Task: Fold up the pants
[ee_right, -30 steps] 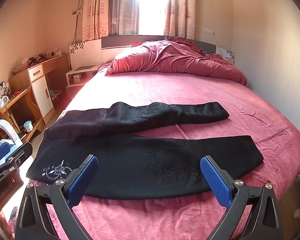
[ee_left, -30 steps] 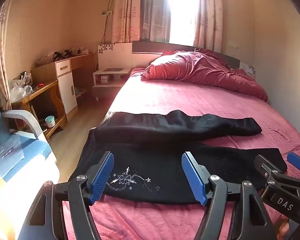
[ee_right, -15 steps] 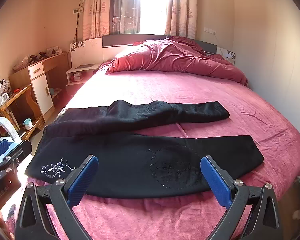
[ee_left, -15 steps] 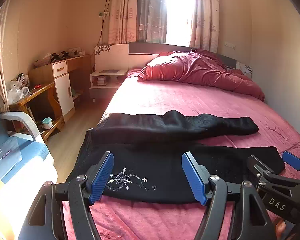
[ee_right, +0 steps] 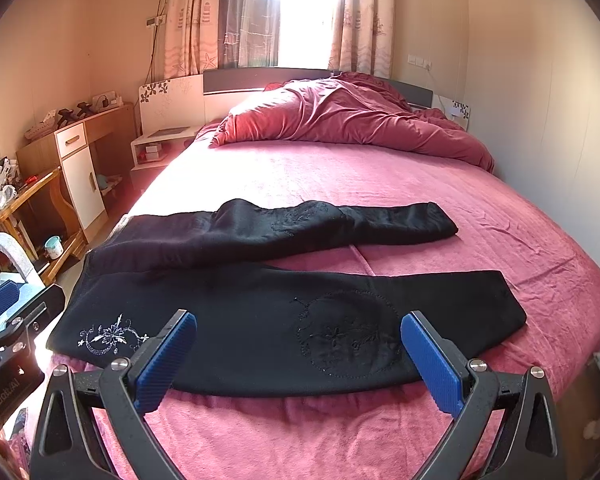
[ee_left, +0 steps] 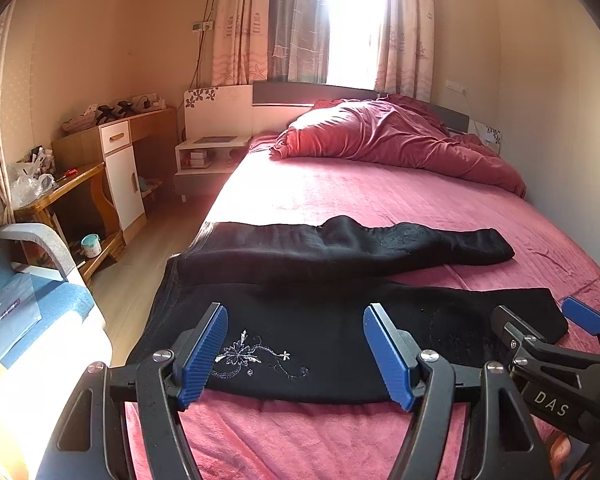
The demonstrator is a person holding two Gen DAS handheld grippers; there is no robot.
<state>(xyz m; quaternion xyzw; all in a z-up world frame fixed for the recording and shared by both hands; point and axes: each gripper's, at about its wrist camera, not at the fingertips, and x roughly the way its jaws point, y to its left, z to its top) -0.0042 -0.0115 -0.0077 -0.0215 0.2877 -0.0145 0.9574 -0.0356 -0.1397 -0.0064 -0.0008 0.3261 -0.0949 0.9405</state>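
Black pants lie spread across the near end of a bed with a pink cover. The waist is at the left, with white flower embroidery. The two legs run to the right, the far one a little rumpled. My left gripper hovers open above the hip part, nothing between its blue pads. My right gripper stands open over the near leg's knee area. The right gripper also shows in the left wrist view at the right edge.
A bunched red duvet lies at the head of the bed. On the left are a white nightstand, a wooden desk with a white cabinet, a low wooden table and a blue chair. A wall runs close along the bed's right side.
The left wrist view has pulled back very slightly, so the pants sit a touch lower and further off. Both grippers stay open; the pants have not moved.
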